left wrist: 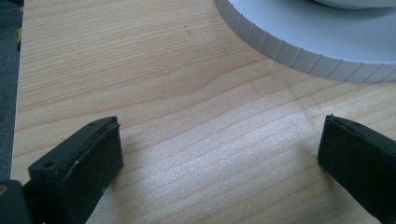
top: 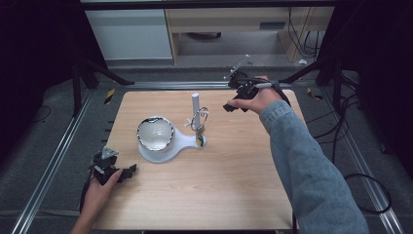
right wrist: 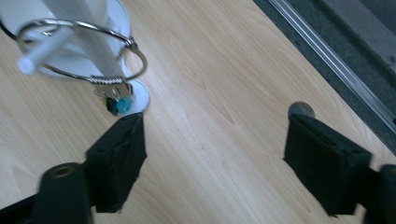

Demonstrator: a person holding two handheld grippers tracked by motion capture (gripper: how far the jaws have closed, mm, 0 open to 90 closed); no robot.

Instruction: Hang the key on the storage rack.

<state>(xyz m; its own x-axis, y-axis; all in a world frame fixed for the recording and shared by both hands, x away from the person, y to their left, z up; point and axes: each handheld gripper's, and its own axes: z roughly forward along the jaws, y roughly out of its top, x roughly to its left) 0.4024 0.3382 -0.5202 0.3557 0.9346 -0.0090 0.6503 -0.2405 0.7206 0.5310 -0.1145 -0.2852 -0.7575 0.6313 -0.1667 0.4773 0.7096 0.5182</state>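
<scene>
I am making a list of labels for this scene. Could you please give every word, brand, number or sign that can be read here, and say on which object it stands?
None: no readable text appears in any view.
The white stand, the bowl and the metal ring show no markings.
The small coloured charms on the ring are too blurred to tell.

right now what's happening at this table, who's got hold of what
A person holds a two-jaw gripper in each hand over a wooden table, and neither grips anything. The left gripper sits open near the table's front left corner, beside the white stand that carries a shiny bowl. The right gripper is open too, raised near the far right, just beyond the stand's post, where a metal ring with small charms hangs on a peg.
</scene>
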